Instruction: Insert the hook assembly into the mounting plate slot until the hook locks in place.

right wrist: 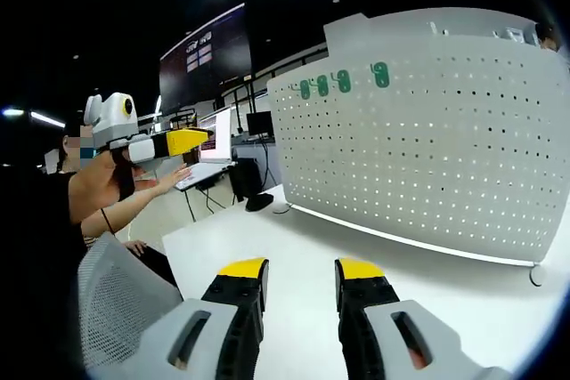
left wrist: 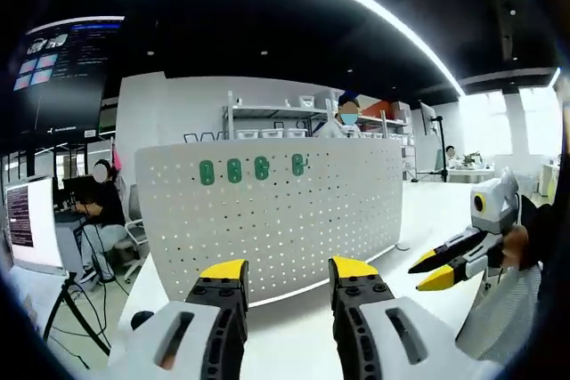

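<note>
In the left gripper view we see our left gripper (left wrist: 288,271), grey-bodied with black jaws tipped in yellow, rising from the bottom; its jaws stand apart with nothing between them. Ahead of it a white perforated metal mounting plate (left wrist: 294,229) stands upright on the white counter (left wrist: 427,220), curving across the middle of the view. Four small green hook pieces (left wrist: 248,169) sit in a row along the upper part of the plate, three close together and one a little apart to their right. None is held by either gripper. Our right gripper (left wrist: 426,271) enters from the right edge, its yellow-tipped jaws pointing left toward the plate and parted, holding nothing, well apart from the plate.

In the right gripper view the right gripper (right wrist: 299,267) rises from the bottom over the counter (right wrist: 294,242), jaws spread and empty. The mounting plate (right wrist: 427,149) fills the right half, standing on the counter, with the green hook pieces (right wrist: 343,82) in a row near its top left corner. The left gripper (right wrist: 191,140) comes in from the left, held high above the counter's edge; from this angle we cannot tell how its jaws stand. A dark wall screen (right wrist: 205,55) hangs behind.
</note>
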Motion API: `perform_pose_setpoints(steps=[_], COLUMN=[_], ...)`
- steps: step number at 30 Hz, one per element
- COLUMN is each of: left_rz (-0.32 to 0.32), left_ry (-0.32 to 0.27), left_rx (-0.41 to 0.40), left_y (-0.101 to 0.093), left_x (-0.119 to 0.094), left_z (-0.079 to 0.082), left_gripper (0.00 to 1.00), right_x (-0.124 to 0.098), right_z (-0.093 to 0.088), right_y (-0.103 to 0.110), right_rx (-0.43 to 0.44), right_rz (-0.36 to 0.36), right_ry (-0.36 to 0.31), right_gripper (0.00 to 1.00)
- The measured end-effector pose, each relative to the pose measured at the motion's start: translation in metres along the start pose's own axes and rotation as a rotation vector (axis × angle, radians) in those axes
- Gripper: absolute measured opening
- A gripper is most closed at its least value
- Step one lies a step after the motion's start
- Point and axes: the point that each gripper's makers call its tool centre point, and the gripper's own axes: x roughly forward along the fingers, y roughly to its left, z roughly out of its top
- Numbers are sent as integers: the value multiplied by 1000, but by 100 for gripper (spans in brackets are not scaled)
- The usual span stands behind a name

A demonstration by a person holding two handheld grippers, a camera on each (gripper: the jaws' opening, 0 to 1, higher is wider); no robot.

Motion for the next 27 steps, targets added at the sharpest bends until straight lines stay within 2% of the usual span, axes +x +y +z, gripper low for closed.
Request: perform_pose_setpoints(steps=[15, 27], left_rz=[-40, -58], left_ry=[24, 32], left_rx=[-33, -51], left_y=[-14, -24], left_x=[-8, -13], left_z=[-27, -34], left_gripper=[38, 38], right_x=[1, 1], right_z=[-2, -2], right_y=[1, 2], right_rx=[-4, -8], right_rz=[4, 3], right_ry=[9, 10], right_gripper=[30, 30])
